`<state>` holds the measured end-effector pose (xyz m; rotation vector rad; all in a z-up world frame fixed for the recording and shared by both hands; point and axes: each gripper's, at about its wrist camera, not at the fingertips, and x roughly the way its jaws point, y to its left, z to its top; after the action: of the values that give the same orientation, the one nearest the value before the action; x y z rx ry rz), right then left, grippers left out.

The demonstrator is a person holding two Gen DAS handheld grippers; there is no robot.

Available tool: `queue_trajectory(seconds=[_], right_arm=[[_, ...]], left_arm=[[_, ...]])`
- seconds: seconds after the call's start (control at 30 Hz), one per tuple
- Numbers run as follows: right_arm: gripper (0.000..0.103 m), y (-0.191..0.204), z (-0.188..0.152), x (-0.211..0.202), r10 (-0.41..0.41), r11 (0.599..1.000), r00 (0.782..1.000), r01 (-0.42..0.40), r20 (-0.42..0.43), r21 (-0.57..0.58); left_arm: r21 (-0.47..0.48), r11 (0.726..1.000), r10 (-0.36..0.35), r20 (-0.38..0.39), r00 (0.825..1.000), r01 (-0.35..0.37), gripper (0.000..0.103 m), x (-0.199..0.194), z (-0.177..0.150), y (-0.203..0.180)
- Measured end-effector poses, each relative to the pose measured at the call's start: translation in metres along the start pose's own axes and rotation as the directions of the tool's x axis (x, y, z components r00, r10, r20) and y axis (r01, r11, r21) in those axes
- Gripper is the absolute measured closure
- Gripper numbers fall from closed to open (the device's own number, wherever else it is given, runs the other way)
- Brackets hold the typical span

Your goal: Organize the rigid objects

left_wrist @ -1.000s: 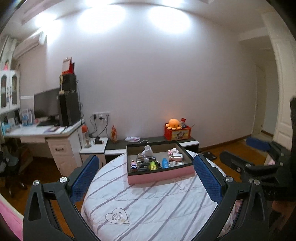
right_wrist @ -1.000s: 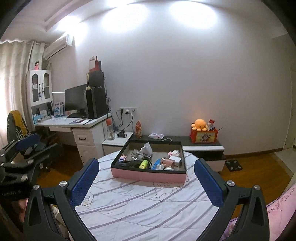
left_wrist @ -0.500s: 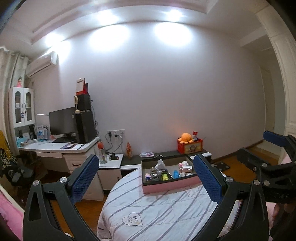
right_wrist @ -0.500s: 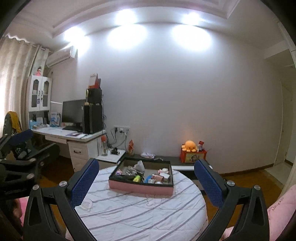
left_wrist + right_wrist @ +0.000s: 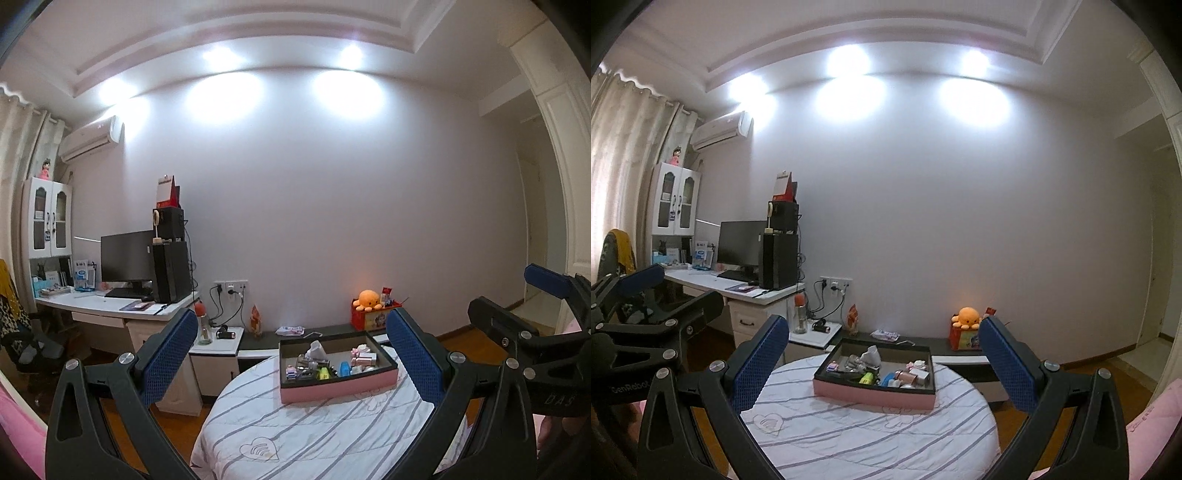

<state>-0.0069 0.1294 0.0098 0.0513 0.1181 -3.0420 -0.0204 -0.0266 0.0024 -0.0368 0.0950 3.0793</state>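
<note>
We read "GenRobot" on our left gripper [image 5: 646, 295]. The pink tray [image 5: 338, 389] of small items sits well ahead of our right gripper [image 5: 882, 363], centred between its fingers. Both grippers are spread wide, holding nothing.

Both grippers now sit farther back and tilted higher than 1 s ago; the tray [image 5: 338, 387] looks smaller, and more ceiling [image 5: 886, 33] shows.
</note>
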Motion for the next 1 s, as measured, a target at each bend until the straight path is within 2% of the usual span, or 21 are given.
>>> queue_trajectory(seconds=[0.23,0.43,0.53,1.0], right_arm=[[0.0,0.001,0.001,-0.006,-0.015,1.0,1.0,0.015,0.017,-0.003],[0.0,0.003,-0.003,-0.007,-0.041,0.999,0.998,0.041,0.04,-0.011],[0.0,0.002,-0.006,-0.009,-0.051,0.999,0.997,0.051,0.062,-0.005],[0.0,-0.002,-0.015,0.014,-0.042,0.999,0.999,0.041,0.024,0.011]], left_arm=[[-0.002,1.0,0.015,0.018,1.0,-0.015,0.0,-0.001,-0.001,-0.001],[-0.003,0.999,0.048,0.067,0.997,-0.047,0.0,-0.003,-0.005,-0.005],[-0.038,0.999,0.029,0.075,0.997,-0.026,0.0,-0.002,-0.011,-0.003],[-0.029,0.999,0.024,0.025,0.999,-0.023,0.0,0.026,-0.019,-0.005]])
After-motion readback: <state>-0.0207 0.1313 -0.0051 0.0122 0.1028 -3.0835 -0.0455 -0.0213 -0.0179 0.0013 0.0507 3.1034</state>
